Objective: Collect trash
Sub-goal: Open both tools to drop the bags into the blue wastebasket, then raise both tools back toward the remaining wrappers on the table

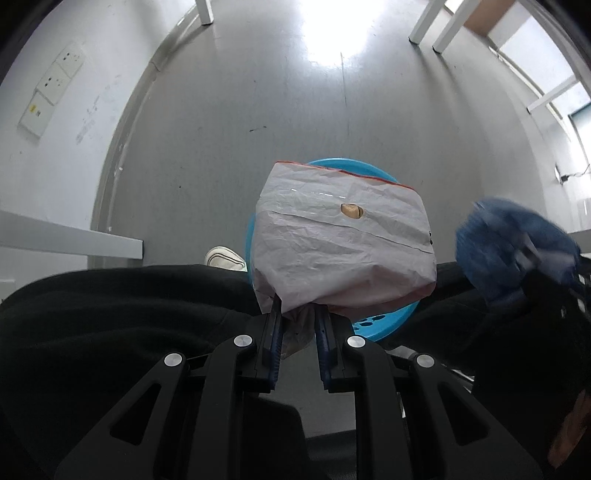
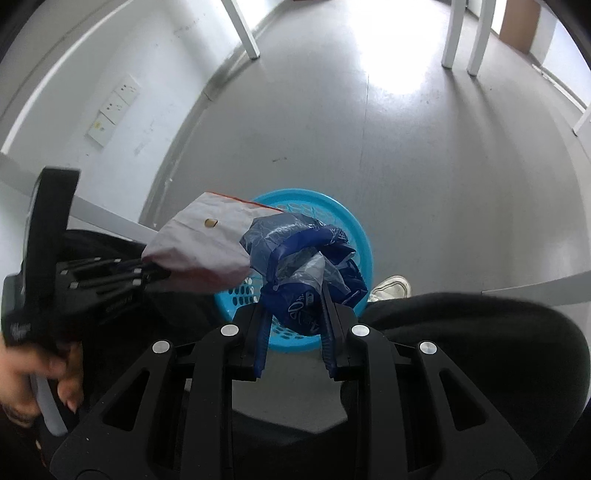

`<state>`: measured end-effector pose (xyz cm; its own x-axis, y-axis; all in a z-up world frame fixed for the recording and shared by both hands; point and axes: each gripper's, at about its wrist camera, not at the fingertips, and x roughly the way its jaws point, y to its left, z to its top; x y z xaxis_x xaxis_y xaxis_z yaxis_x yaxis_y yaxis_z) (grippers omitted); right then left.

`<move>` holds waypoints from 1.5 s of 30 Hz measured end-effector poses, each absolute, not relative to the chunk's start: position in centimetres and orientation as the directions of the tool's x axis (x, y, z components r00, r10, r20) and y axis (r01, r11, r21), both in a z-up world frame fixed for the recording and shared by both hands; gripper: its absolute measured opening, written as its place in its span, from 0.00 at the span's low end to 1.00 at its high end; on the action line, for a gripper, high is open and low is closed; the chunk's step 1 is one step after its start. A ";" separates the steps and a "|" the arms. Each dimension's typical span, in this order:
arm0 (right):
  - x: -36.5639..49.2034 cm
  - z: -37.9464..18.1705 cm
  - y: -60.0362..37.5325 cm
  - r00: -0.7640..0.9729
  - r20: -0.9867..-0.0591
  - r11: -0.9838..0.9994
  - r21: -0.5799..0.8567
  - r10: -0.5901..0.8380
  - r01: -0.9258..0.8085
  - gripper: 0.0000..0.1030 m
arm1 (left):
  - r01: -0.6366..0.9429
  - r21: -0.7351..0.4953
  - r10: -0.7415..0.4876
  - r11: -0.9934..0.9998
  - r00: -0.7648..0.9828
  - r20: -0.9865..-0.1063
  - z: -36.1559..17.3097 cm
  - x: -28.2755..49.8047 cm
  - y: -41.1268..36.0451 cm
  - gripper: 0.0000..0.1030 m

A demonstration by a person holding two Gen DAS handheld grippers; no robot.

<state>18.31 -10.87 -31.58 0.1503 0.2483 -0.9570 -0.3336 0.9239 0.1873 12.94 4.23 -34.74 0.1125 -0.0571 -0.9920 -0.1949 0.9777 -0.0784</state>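
The left gripper (image 1: pixel 298 314) has its jaws pinching the gathered bottom edge of a crumpled white packet (image 1: pixel 343 243) with a red strip along its far end and a small hole showing something tan. The packet hangs above a round turquoise perforated basket (image 1: pixel 384 325) standing on the grey floor (image 1: pixel 258 110). The right gripper (image 2: pixel 295 295) has its jaws clamped on a scrunched blue plastic bag (image 2: pixel 306 258), held directly over the same basket (image 2: pixel 354 229), with the white packet (image 2: pixel 207 243) just beside it on the left and touching or nearly touching it. The person's black-trousered legs flank the basket, and a white shoe (image 2: pixel 391 286) rests on the floor near its rim. White table legs (image 2: pixel 243 29) stand further off.
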 end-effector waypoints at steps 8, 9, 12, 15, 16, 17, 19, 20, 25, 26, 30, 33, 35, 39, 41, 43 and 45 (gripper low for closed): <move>20.9 -36.2 -9.2 0.059 -0.973 0.927 0.194 0.224 -0.320 0.22 | -0.186 -0.045 -0.051 0.981 -0.032 -0.998 -39.7 16.5 3.5 0.15; 21.6 -37.1 -9.1 0.043 -0.974 0.930 0.200 0.224 -0.309 0.22 | -0.182 -0.037 -0.046 0.983 -0.041 -0.998 -40.4 16.9 3.8 0.15; 22.3 -38.8 -9.9 -0.009 -0.972 0.938 0.230 0.235 -0.260 0.22 | -0.173 -0.023 -0.038 0.985 -0.084 -0.996 -42.3 17.8 3.5 0.15; 22.9 -40.5 -10.0 -0.045 -0.970 0.942 0.244 0.240 -0.230 0.22 | -0.177 -0.054 -0.076 0.983 -0.121 -0.990 -43.3 18.2 3.0 0.15; 23.1 -41.0 -10.0 -0.051 -0.970 0.943 0.244 0.239 -0.226 0.22 | -0.182 -0.058 -0.081 0.982 -0.124 -0.989 -43.6 18.4 3.2 0.15; 23.2 -41.4 -9.9 -0.059 -0.969 0.944 0.245 0.238 -0.222 0.24 | -0.186 -0.061 -0.084 0.981 -0.122 -0.989 -43.6 18.5 3.4 0.15; 23.7 -42.2 -10.1 -0.080 -0.967 0.944 0.255 0.243 -0.210 0.27 | -0.200 -0.090 -0.114 0.976 -0.109 -0.987 -43.3 18.6 3.4 0.24; 23.8 -42.5 -10.2 -0.088 -0.967 0.946 0.254 0.241 -0.200 0.38 | -0.209 -0.119 -0.142 0.970 -0.098 -0.985 -43.3 18.7 3.5 0.35; 23.7 -42.4 -10.5 -0.067 -0.971 0.954 0.239 0.230 -0.179 0.54 | -0.250 -0.144 -0.168 0.958 -0.080 -0.983 -42.7 18.3 3.9 0.56; 23.7 -42.3 -10.4 -0.064 -0.972 0.955 0.234 0.226 -0.184 0.54 | -0.253 -0.144 -0.167 0.957 -0.074 -0.983 -42.6 18.2 3.8 0.56; 23.0 -41.2 -10.1 -0.030 -0.978 0.954 0.207 0.205 -0.218 0.54 | -0.254 -0.154 -0.164 0.955 -0.017 -0.986 -41.0 17.5 3.9 0.55; 22.2 -39.8 -9.8 0.011 -0.980 0.950 0.189 0.198 -0.250 0.54 | -0.268 -0.182 -0.179 0.946 0.037 -0.983 -39.5 16.8 4.6 0.55; 21.8 -38.6 -9.9 0.039 -0.980 0.949 0.176 0.193 -0.263 0.54 | -0.274 -0.201 -0.188 0.941 0.073 -0.980 -38.3 16.2 5.0 0.55; 20.3 -35.6 -10.3 0.137 -0.973 0.951 0.140 0.184 -0.277 0.54 | -0.255 -0.201 -0.171 0.946 0.134 -0.976 -36.2 14.9 5.0 0.57; 19.1 -34.1 -10.0 0.181 -0.965 0.942 0.125 0.188 -0.311 0.59 | -0.243 -0.200 -0.166 0.949 0.153 -0.974 -35.2 14.2 5.1 0.58; 17.8 -32.8 -9.8 0.208 -0.958 0.934 0.120 0.199 -0.338 0.60 | -0.237 -0.188 -0.150 0.953 0.171 -0.974 -34.1 13.4 5.2 0.58; 16.8 -31.7 -10.0 0.236 -0.950 0.931 0.114 0.204 -0.347 0.60 | -0.232 -0.188 -0.144 0.954 0.195 -0.970 -33.1 12.6 5.2 0.58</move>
